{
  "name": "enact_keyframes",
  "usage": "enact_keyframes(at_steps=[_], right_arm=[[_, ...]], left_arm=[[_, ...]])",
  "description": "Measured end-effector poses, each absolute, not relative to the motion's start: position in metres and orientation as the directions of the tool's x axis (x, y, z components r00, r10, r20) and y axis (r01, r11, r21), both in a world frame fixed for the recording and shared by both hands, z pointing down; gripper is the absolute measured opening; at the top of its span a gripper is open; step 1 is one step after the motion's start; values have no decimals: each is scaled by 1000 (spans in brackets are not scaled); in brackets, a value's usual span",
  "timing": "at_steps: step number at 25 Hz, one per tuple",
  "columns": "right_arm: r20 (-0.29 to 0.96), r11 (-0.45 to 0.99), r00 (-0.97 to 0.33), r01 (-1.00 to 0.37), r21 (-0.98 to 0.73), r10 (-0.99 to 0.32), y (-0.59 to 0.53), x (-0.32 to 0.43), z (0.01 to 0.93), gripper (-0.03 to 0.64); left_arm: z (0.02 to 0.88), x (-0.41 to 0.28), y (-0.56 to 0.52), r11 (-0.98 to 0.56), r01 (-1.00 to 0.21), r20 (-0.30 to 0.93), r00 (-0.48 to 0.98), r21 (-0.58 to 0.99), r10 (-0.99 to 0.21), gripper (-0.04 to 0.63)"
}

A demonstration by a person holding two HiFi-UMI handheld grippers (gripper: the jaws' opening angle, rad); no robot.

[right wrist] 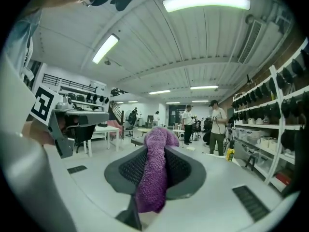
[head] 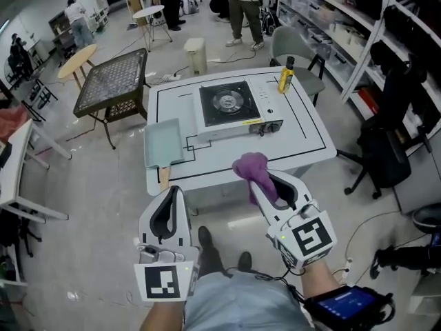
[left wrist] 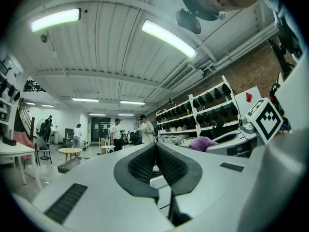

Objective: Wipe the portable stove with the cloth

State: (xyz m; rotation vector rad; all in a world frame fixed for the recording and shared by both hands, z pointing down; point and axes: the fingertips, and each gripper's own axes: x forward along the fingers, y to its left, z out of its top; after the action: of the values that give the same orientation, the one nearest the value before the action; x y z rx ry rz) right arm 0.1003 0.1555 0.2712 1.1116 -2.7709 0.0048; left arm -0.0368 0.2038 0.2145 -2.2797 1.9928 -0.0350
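Right gripper (head: 264, 187) pinches the purple cloth (head: 251, 165) tight between its jaws, the cloth bunching out past the tips. Left gripper (head: 175, 197): jaws pressed together, nothing between them. Both hang short of the white table (head: 310, 140), where the portable stove (head: 230, 106) sits mid-top (yellow bottle (head: 285, 74) near its far right corner).

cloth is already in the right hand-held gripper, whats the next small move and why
Probably carry the right hand-held gripper forward and down toward the portable stove. It is shut on the purple cloth, yet it hangs around the near edge of the table, with the stove further in, so the cloth touches nothing there yet.
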Motion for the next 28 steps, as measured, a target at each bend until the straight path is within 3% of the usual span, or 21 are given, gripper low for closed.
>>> enact_keyframes(at_steps=[14,28], right_arm=[[67,667,-663,-742,69,-745,158,131,277,112],[63,660,-657,-748,70,-751,142,146,286,112]], left_arm=[[229,2,195,-176,-980,-32,180,-88,-983,19],[239,22,175,-213,-973,-12,215,-88,-977,18]])
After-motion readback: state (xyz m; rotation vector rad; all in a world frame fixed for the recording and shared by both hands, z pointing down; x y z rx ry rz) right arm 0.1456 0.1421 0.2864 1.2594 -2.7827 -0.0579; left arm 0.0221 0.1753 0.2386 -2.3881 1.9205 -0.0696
